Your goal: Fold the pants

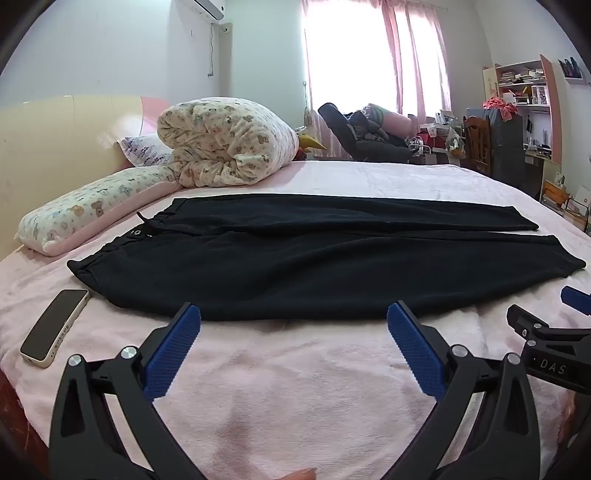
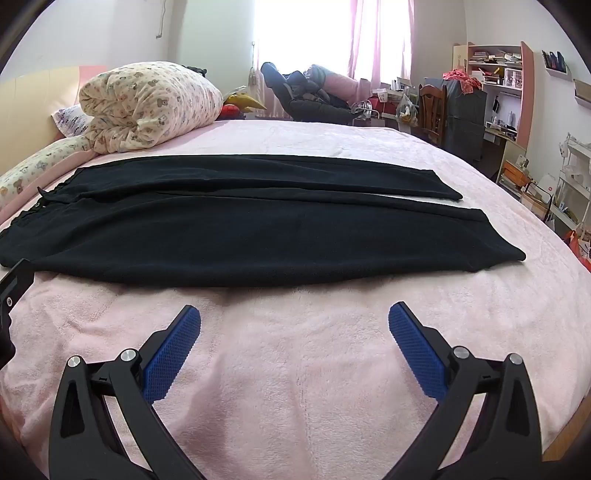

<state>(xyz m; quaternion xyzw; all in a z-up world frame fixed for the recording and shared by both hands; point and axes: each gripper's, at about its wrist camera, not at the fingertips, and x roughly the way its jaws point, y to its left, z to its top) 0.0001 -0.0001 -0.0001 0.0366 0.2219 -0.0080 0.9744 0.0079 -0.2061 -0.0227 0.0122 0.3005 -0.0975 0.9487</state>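
Plainly, both the left gripper (image 1: 293, 317) and the right gripper (image 2: 294, 319) stood wide open and empty, the black pants (image 1: 314, 258) lying flat just beyond their fingertips. Pinching only the top layer risked a lopsided fold. Bare pink blanket (image 2: 295, 369) beneath the fingers left room; a phone (image 1: 55, 326) lay outside the left finger.

place: home bedroom — bed (image 2: 295, 369) | rolled quilt (image 2: 147, 107) | curtained window (image 2: 306, 33) | bookshelf (image 2: 495, 66)
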